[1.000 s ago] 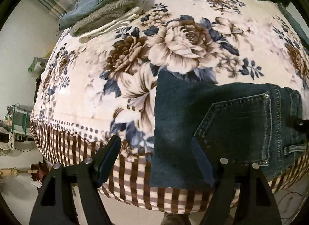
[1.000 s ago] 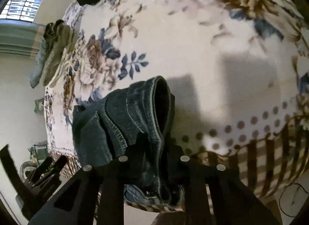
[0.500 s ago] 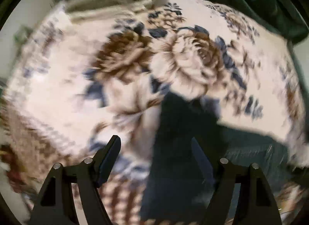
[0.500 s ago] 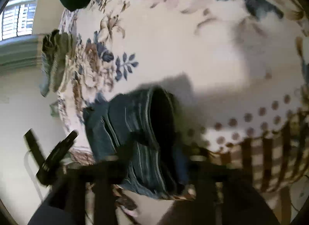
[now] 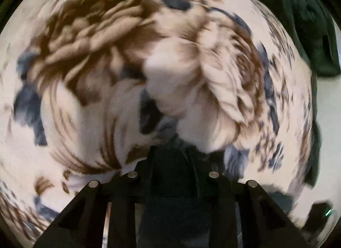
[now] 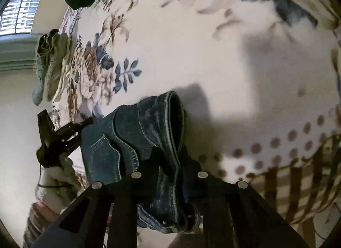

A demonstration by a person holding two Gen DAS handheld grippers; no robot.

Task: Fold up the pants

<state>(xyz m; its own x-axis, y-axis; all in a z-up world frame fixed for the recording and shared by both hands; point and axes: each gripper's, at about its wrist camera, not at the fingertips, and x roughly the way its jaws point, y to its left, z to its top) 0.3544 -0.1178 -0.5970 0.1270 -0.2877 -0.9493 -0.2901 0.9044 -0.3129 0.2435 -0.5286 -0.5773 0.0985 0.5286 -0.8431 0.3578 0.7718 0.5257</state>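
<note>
The dark blue jeans point(image 6: 119, 141) lie folded near the bed's front edge, back pocket up. My right gripper point(image 6: 171, 152) has the bunched waistband between its fingers, and its jaws are closing onto the denim. At the jeans' far side a gloved hand point(image 6: 57, 173) holds my left gripper point(image 6: 85, 123), whose tip meets the cloth's edge. The left wrist view is blurred and very close to the blanket. There my left gripper point(image 5: 170, 152) points steeply down, jaws closing, with dark denim point(image 5: 172, 205) between the fingers.
A floral blanket point(image 6: 213, 45) covers the bed, with a dotted and striped border point(image 6: 287, 184) at the front edge. A stack of folded clothes point(image 6: 51, 62) lies at the far left. A dark green garment point(image 5: 298, 13) sits at the bed's back.
My left gripper dropped from above the bed down onto the jeans' edge, rolled, and went from wide open to nearly closed. My right gripper briefly spread, then closed again on the waistband.
</note>
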